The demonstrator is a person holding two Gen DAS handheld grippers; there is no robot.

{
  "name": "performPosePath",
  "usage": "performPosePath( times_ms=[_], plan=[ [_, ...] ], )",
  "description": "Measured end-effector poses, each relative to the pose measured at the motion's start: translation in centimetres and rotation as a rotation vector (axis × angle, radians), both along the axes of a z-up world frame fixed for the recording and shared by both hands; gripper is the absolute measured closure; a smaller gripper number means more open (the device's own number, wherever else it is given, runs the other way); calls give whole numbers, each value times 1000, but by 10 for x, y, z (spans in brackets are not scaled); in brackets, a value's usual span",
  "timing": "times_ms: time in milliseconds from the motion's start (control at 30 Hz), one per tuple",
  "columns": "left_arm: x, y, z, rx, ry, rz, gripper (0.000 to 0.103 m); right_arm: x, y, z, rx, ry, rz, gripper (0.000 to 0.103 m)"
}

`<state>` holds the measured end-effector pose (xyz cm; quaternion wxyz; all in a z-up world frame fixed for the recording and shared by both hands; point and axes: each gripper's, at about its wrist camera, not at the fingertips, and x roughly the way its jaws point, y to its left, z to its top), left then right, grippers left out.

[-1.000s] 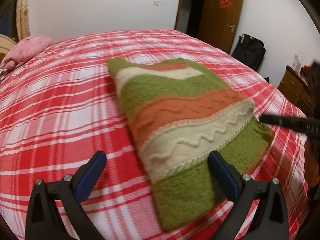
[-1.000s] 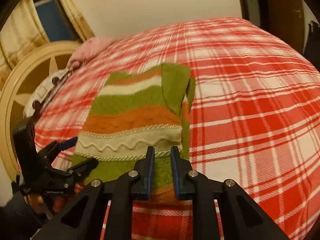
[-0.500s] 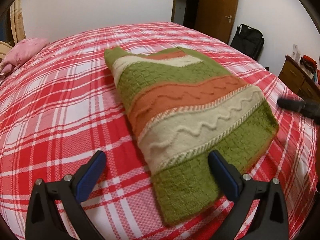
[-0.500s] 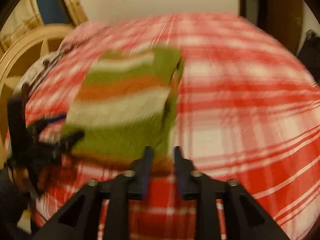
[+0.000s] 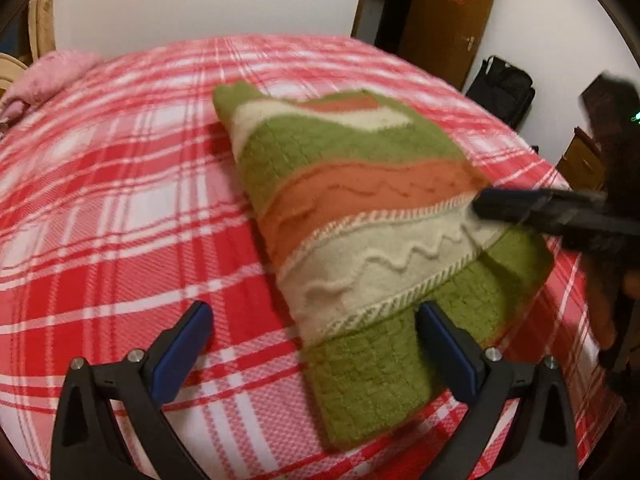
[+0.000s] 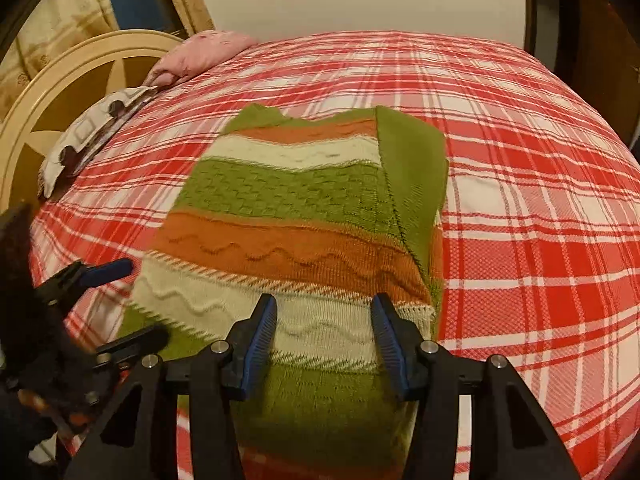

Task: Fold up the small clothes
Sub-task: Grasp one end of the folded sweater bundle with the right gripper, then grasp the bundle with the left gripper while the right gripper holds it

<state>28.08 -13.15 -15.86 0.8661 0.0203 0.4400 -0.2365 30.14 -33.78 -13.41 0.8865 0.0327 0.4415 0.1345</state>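
Wide bed (image 6: pixel 540 208) under a red-and-white plaid cover, filling both views. Near its middle, lying flat and already folded once: a small knitted sweater (image 6: pixel 288 208) in green, orange and cream bands with raised wavy stitching, one plain green sleeve (image 6: pixel 412 176) turned in over its right side. At the head end, well apart from the knit, a pink pillow (image 6: pixel 200 52) and a patterned white cloth (image 6: pixel 96 120) beside the cream wooden headboard (image 6: pixel 60 92). Left tongs (image 5: pixel 316 344) wide, blue pads clear of any fabric, poised over the near corner of the sweater with one pad above the plaid cover and the other above the green hem. Right tongs (image 6: pixel 324 336) partway apart and opening, cream band visible between the pads but not pinched; seen from the left camera, tips reaching in low over the far edge. Step in hand, by the look of it: between folds, regrasping for the next one. Next move calls for both tongs to close on the near hem corners, lift evenly and carry that edge toward the neckline without dragging the tucked sleeve loose.
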Motion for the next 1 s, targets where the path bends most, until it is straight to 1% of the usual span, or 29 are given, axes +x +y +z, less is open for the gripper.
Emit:
performPosePath(
  times_ms=[67, 133, 200, 267, 367, 500, 567, 633, 767, 900, 1000],
  plan=[
    [2, 1, -2, -17, 20, 1, 0, -1, -19, 15, 37, -52, -22, 52],
    [4, 2, -2, -24, 39, 4, 0, 9, -31, 26, 48, -85, -79, 52],
    [6, 1, -1, -25, 45, 4, 0, 27, -46, 27, 97, -55, -117, 52],
    [6, 0, 0, -32, 45, 9, 0, 45, -56, 22, 147, -35, -139, 52],
    [6, -6, 1, -15, 36, 5, 0, 81, -66, 0, 212, 59, -139, 52],
    [8, -10, -3, -5, 45, 6, 0, 111, -81, -21, 301, 89, -154, 52],
    [10, -11, -3, -7, 43, 7, 0, 125, -85, -31, 321, 102, -175, 52],
    [11, -11, -4, -5, 39, 5, 0, 134, -88, -40, 382, 128, -166, 52],
    [12, -12, -5, -8, 36, -1, 0, 149, -91, -52, 485, 139, -139, 52],
    [12, -11, -6, -15, 36, -5, 0, 154, -95, -55, 509, 144, -127, 53],
    [14, -11, -6, -17, 37, -8, 0, 153, -99, -57, 535, 128, -133, 53]
  ],
)
